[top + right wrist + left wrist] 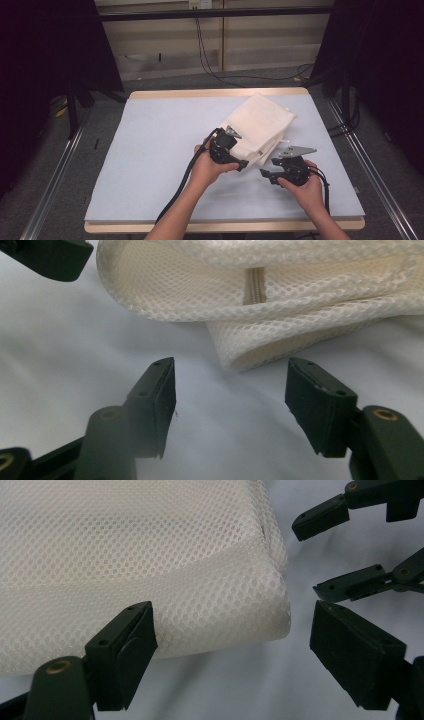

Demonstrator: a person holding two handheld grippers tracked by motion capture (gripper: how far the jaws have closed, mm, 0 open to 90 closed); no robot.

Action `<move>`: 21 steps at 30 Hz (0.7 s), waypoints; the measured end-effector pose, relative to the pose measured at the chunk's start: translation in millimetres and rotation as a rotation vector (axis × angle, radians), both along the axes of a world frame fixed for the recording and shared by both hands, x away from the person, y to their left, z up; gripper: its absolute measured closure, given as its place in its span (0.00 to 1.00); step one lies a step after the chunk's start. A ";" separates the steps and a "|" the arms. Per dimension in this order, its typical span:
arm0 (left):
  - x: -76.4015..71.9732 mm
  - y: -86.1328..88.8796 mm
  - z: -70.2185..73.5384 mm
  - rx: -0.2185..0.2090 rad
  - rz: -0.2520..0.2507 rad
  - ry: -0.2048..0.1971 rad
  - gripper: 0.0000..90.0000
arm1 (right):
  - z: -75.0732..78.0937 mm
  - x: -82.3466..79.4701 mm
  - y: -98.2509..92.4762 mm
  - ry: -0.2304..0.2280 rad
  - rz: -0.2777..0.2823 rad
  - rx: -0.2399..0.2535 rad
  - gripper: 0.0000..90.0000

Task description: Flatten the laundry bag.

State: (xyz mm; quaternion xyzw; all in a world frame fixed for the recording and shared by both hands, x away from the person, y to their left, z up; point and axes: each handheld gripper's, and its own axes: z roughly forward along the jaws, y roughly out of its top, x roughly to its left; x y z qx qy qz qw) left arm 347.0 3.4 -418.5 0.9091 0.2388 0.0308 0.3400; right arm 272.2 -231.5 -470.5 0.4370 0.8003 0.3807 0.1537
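Observation:
A folded white mesh bag (260,127) lies on the pale blue mat, right of centre. My left gripper (243,165) sits at its near edge. In the left gripper view the left gripper (232,645) is open, with the bag's rounded corner (150,565) between the jaws and neither pad pressing on it. My right gripper (263,173) rests just to the right, pointing left toward the same corner. In the right gripper view the right gripper (240,400) is open over bare mat. The folded mesh edge (250,352) and a zipper (254,285) lie just ahead of it.
The mat (160,150) covers a wooden table (215,93) with broad free room on its left half. Metal rails run along the floor on both sides. Black cables (210,60) hang behind the table's far edge. The right gripper's jaws (350,545) show in the left gripper view.

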 end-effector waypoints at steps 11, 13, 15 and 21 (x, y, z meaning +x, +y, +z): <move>0.3 0.1 1.6 -0.023 0.020 0.025 0.38 | -5.4 7.0 2.3 -0.003 0.006 -0.002 0.59; -0.4 -0.5 3.1 -0.034 0.018 0.014 0.38 | -6.1 8.6 2.2 0.004 0.002 0.015 0.61; -0.5 -1.7 5.3 -0.036 0.009 0.017 0.36 | -6.2 9.6 1.8 -0.001 0.002 0.013 0.64; -0.9 -9.0 4.8 -0.051 0.019 0.019 0.33 | -6.4 10.0 2.3 0.001 -0.004 0.015 0.71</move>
